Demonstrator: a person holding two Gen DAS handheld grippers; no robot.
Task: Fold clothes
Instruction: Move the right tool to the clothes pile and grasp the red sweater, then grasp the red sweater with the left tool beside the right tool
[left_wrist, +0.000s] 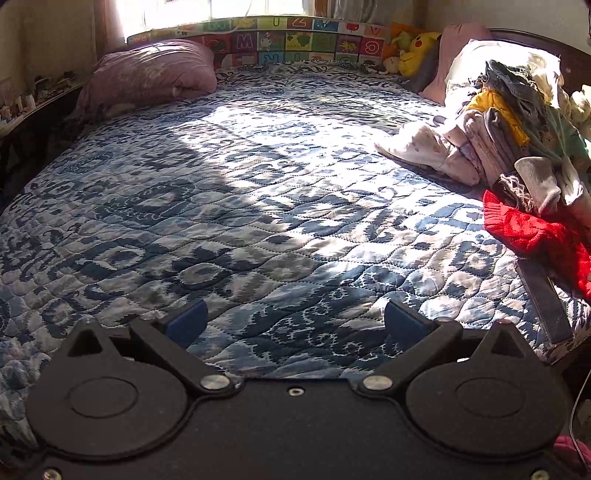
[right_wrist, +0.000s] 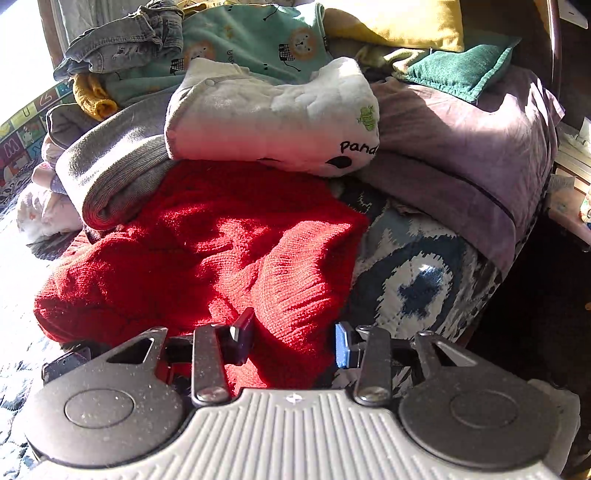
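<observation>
Both claws stand released. Going left to right: my left gripper hangs over the blue patterned quilt with its jaws wide and nothing between them, and the pile of clothes heaps well off to its right. My right gripper is spread too, with the red knit sweater lying crumpled between the fingers and running away ahead of them; a grey garment and a white padded one rest on its far edge. To lift it well, I judge I should bite one firm edge of the knit, not a loose bunch, and draw it out low so the heap above does not topple.
</observation>
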